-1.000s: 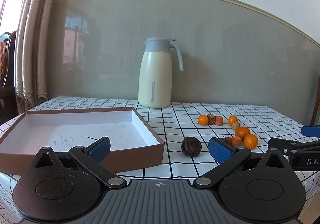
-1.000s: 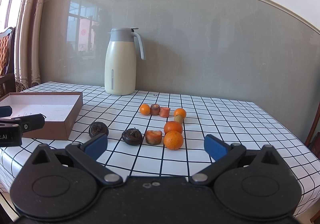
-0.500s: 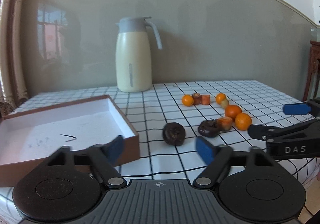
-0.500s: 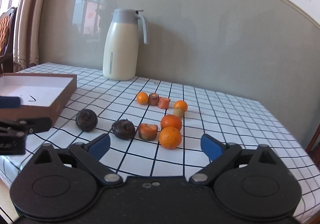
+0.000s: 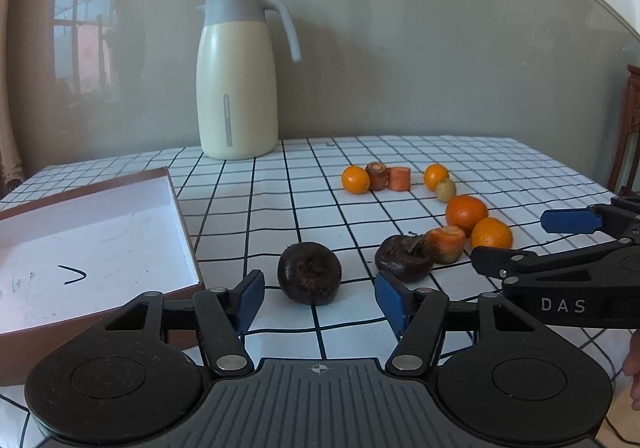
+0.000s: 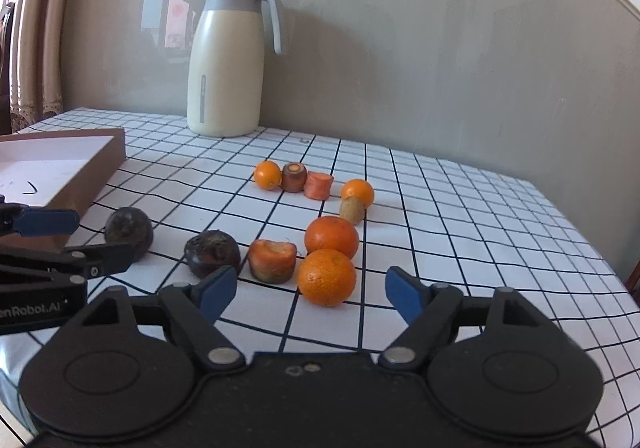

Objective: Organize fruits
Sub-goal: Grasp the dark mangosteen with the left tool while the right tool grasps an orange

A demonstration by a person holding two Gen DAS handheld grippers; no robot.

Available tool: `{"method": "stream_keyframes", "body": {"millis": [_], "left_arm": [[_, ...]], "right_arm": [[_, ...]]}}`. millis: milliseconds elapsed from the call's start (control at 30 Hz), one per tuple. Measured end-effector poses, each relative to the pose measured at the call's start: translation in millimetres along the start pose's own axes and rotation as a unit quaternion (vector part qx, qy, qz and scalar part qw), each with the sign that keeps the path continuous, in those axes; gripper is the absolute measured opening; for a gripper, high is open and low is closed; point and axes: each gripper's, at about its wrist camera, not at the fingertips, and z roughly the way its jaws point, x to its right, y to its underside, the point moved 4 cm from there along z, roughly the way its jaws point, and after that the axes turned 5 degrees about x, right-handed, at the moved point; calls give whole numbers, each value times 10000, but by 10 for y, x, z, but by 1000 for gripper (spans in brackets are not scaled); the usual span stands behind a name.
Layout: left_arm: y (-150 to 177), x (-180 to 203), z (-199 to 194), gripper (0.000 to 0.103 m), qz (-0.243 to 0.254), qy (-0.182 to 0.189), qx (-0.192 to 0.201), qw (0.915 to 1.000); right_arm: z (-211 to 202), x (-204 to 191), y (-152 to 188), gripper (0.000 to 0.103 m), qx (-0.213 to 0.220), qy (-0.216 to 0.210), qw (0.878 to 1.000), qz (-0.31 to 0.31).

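A: What does the left wrist view show?

B: The left gripper hangs low over the tabletop, its blue pads spread wide with nothing between them. A dark round fruit lies on the checked cloth just ahead of the gap, not touched by either pad. To its right sits a second dark fruit, touching a cut carrot stub, with two large oranges behind that. Farther back is a row: a small orange, a brown stub, a carrot piece, another small orange and a pale little fruit. The brown box with a white floor lies at the left, holding no fruit. A cream thermos jug stands at the wall.

A: And the other gripper there?

B: The right gripper comes in from the right edge, its jaws parted, near the large oranges.

A: Now the right wrist view?

B: The right gripper is also spread, holding nothing. The nearest large orange sits just ahead of the gap, apart from both pads. The cut carrot stub and second dark fruit lie to its left. The left gripper shows at the left edge, jaws parted, beside the first dark round fruit, with the box behind it.
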Motion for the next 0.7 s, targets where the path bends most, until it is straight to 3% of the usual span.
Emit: {"method": "stream_keyframes", "body": {"millis": [267,400,533,600,667,700], "left_arm": [[-9,-11,186,61,-103,-46,-120,9999],[0,-8,254,61,-148,-61,-204,9997],[2,-2,290,61,-128,-83,-215,9997],[3,13,326,61,-119,-74,-247,9996],[9,28,354,42,-40,-106,-301,9995],[7,25,357,42,-28,-87,-296,9995]], "right_arm": [[151,13,-2,65,-172,27,9998,20],[204,18,-19,54,-246,3,9997,57],[263,12,-16,51,-326,18,9995,53],[285,14,-17,43,-374,-14,9993,90],[278,30,-28,29,-365,63,9993,58],[275,43,-28,28,-370,29,9992,112]]}}
